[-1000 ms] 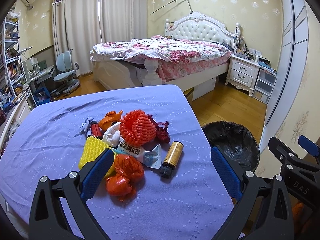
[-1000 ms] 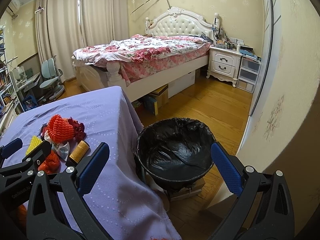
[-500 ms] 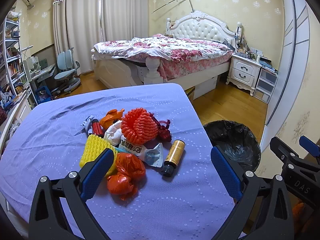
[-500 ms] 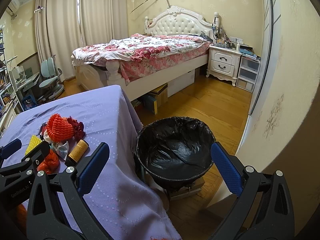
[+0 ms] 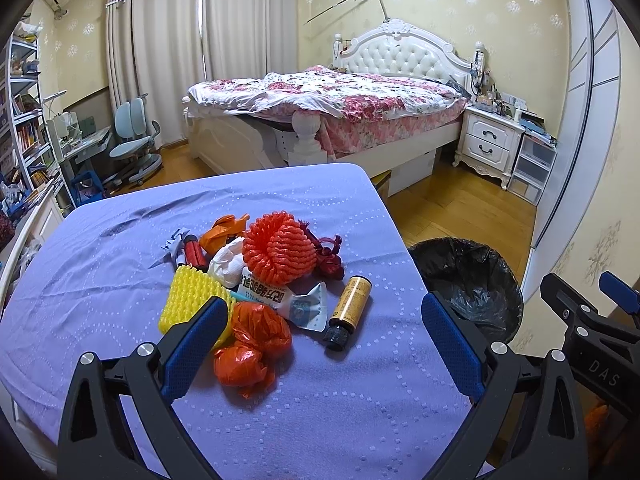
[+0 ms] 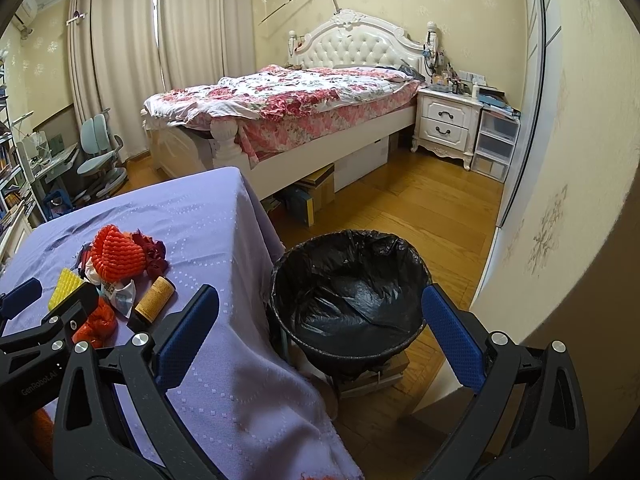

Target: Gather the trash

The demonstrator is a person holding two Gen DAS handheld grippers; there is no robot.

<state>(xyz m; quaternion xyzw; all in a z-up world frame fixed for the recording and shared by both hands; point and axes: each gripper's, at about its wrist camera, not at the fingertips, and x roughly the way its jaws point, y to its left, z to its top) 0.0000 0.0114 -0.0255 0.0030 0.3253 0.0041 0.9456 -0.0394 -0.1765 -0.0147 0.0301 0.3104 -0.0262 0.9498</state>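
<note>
— Grippers?
— Left gripper [image 5: 322,332] hangs over the trash pile [image 5: 256,276], jaws spread wide, empty. Right gripper [image 6: 320,326] likewise agape, above the bin [image 6: 348,292].
— Trash?
— Heaped on the purple table [image 5: 100,280] just left of the bin; brown bottle [image 5: 349,307] lies nearest it.

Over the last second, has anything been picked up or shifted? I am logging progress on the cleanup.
Nothing was taken or let go. Both views drift only slightly, so the hands barely moved. The left gripper hangs open over the trash pile on the purple table, the right gripper open before the black-lined bin. Pile and bin lie unchanged.
</note>
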